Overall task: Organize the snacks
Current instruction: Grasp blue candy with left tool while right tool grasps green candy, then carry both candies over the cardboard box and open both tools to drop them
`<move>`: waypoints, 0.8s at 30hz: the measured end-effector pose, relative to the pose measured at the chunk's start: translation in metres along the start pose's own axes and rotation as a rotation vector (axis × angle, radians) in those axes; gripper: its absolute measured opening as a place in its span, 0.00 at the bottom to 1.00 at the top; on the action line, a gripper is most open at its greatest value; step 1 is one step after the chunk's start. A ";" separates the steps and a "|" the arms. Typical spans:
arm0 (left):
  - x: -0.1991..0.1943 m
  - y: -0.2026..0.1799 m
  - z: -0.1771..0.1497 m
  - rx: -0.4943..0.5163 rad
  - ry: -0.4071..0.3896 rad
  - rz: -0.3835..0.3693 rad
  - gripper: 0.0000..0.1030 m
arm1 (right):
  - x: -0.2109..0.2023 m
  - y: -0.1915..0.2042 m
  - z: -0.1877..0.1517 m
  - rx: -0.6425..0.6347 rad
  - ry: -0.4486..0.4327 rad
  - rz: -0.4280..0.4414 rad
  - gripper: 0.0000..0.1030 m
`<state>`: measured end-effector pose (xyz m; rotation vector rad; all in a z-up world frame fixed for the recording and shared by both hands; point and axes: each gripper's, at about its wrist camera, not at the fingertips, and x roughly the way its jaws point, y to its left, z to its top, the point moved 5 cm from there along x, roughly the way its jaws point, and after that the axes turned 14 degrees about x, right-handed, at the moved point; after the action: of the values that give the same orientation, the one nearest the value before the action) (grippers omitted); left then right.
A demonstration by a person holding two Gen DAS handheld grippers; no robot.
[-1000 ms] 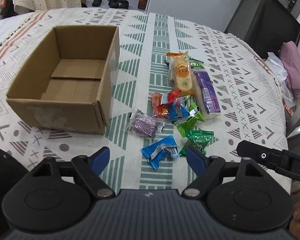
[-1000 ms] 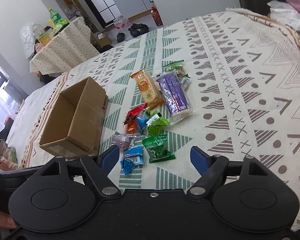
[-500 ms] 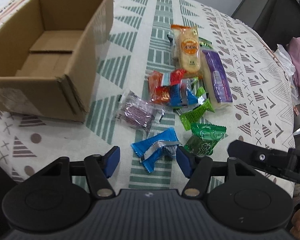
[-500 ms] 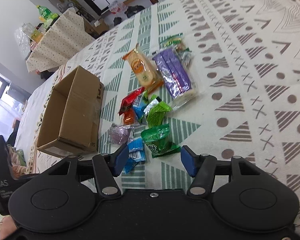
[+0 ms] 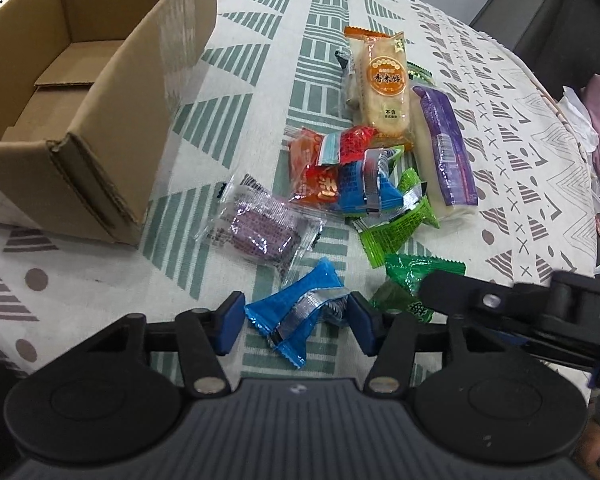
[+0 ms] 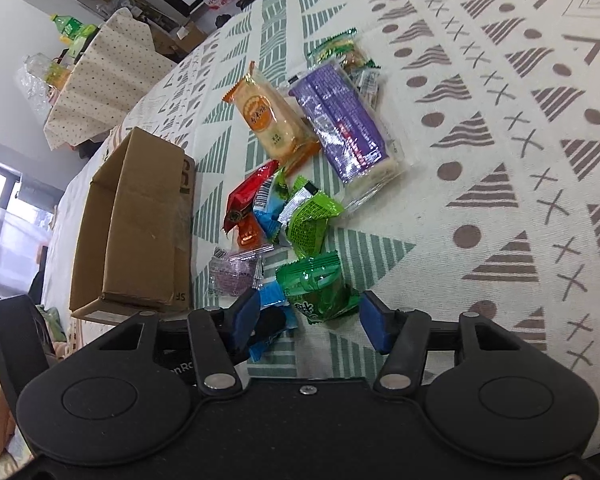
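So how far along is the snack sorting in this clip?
Barely started. The cardboard box shows no snacks inside. In hand: the open left gripper straddles the blue packet, and the open right gripper straddles the dark green packet; neither is gripped. Every snack remains on the tablecloth.

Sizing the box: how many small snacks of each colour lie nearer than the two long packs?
Blue snacks: 2
Green snacks: 2
Purple snack: 1
Red or orange snacks: 2
Total: 7
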<state>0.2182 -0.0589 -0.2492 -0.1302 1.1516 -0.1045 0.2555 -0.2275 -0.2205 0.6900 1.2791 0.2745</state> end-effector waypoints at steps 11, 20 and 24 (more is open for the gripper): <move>-0.011 0.005 0.000 -0.008 -0.029 0.008 0.39 | 0.029 0.010 0.002 -0.027 0.024 -0.054 0.52; -0.027 0.003 0.000 -0.002 -0.083 0.028 0.37 | 0.023 0.010 -0.002 -0.057 -0.008 -0.080 0.32; -0.041 0.001 0.002 0.005 -0.113 0.038 0.37 | 0.014 0.015 -0.004 -0.075 -0.028 -0.054 0.31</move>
<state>0.2035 -0.0515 -0.2113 -0.1088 1.0402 -0.0658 0.2588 -0.2069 -0.2232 0.5926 1.2520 0.2669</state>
